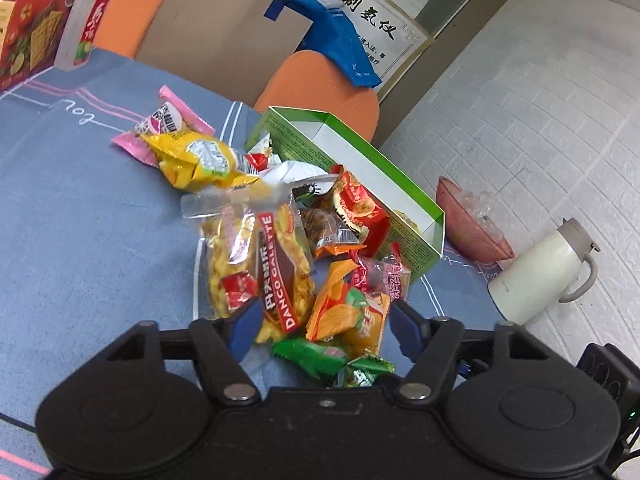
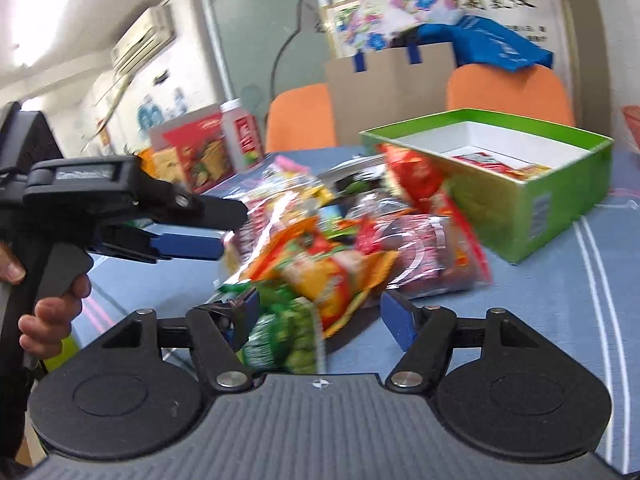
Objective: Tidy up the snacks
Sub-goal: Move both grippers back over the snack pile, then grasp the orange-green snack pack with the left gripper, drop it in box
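We see the left gripper (image 1: 326, 330) hanging above the near edge of the snack pile (image 1: 288, 240), its blue-padded fingers (image 1: 404, 326) spread wide and holding nothing. It looks steeply down on the blue tablecloth (image 1: 80, 220). Between the finger pads lie an orange packet (image 1: 348, 316) and two green packets (image 1: 320, 358); just left of these is a clear bag of yellow snacks (image 1: 256, 272) with a red label. Farther off, a yellow packet (image 1: 196, 160) overlaps a pink one (image 1: 168, 120).

The green box (image 1: 360, 168) stands open at the far right of the pile, its near wall touching the snacks; a few packets already lie inside it.

In the right wrist view, the right gripper (image 2: 318, 318) is held low and nearly level over the table, pointing at the pile from the near side. Its tongs are also wide, closed on nothing, with a blurred green packet (image 2: 284, 336) between the pads. The other gripper enters from the left of this view, and we can see the person's hand (image 2: 48, 304) wrapped around its grip, fingers curled by the trigger.

At the far left of the table stand a red cracker box (image 1: 32, 36) and a plastic bottle (image 1: 86, 20). Orange chairs (image 1: 324, 88) sit behind the table, and a white kettle (image 1: 544, 272) is on the floor to the right.
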A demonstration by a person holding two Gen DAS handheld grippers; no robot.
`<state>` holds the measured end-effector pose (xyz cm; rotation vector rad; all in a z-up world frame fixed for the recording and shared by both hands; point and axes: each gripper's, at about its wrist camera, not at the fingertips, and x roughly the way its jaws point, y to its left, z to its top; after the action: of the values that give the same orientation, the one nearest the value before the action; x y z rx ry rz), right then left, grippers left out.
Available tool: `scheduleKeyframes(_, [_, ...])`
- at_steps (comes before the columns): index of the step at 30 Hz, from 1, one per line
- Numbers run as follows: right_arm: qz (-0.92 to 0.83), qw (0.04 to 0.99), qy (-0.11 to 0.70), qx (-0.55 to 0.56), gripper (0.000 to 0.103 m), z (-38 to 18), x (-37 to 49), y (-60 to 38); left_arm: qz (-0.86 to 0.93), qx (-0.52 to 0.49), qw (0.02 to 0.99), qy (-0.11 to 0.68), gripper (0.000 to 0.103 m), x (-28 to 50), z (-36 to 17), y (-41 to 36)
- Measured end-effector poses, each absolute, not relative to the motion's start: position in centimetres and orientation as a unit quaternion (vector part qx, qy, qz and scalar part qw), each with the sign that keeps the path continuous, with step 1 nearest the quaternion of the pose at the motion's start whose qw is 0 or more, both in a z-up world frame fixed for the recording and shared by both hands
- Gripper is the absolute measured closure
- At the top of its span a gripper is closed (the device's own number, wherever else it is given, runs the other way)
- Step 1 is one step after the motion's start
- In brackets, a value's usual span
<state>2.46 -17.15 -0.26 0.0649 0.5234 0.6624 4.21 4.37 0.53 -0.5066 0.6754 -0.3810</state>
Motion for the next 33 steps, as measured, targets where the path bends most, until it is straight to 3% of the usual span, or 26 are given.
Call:
scheduleKeyframes(3, [0.325, 0.91, 0.257, 0.012, 0.001, -0.6, 2.4, -16.0, -0.192, -0.235, 0.898, 0.318, 0.01, 4.3, 0.9, 4.2])
scheduleKeyframes(5, [0.337, 0.904, 0.262, 0.018, 0.024, -0.7, 2.3, -16.1, -0.214, -0.22, 0.897, 0.319, 0.013, 4.7, 1.1, 3.3])
scheduleKeyframes(6, [0.338, 0.903, 0.265, 0.021, 0.027, -0.6, 2.3, -16.3, -0.222, -0.212, 0.896, 0.321, 0.013, 5.0, 1.1, 2.7])
scheduleKeyframes(11, [0.316, 0.906, 0.274, 0.068, 0.023, -0.2, 2.1, -18.8, -0.214, -0.165, 0.902, 0.336, 0.006, 6.9, 0.2, 0.4])
scheduleKeyframes(16, [0.278, 0.912, 0.284, 0.099, 0.021, -0.4, 3.7, -19.7, -0.222, -0.184, 0.891, 0.351, 0.013, 7.7, -0.9, 0.6])
scheduleKeyframes(20, [0.281, 0.902, 0.303, 0.123, 0.021, -1.5, 5.2, -19.2, -0.23, -0.187, 0.886, 0.356, 0.002, 8.1, -1.0, 0.5])
scheduleKeyframes(23, [0.29, 0.895, 0.312, 0.135, 0.022, -2.1, 5.6, -18.8, -0.232, -0.166, 0.889, 0.358, 0.0, 8.7, -1.1, -0.3])
scheduleKeyframes(24, [0.288, 0.895, 0.314, 0.133, 0.022, -2.2, 5.7, -18.6, -0.232, -0.156, 0.891, 0.358, 0.0, 8.8, -1.2, -0.7])
scheduleKeyframes(28, [0.279, 0.903, 0.308, 0.112, 0.042, -2.3, 5.3, -18.6, -0.234, -0.132, 0.894, 0.36, 0.002, 8.9, -1.6, -1.7])
scheduleKeyframes(33, [0.267, 0.909, 0.306, 0.095, 0.041, -2.1, 4.6, -19.5, -0.235, -0.141, 0.888, 0.37, 0.0, 8.9, -1.7, -1.9])
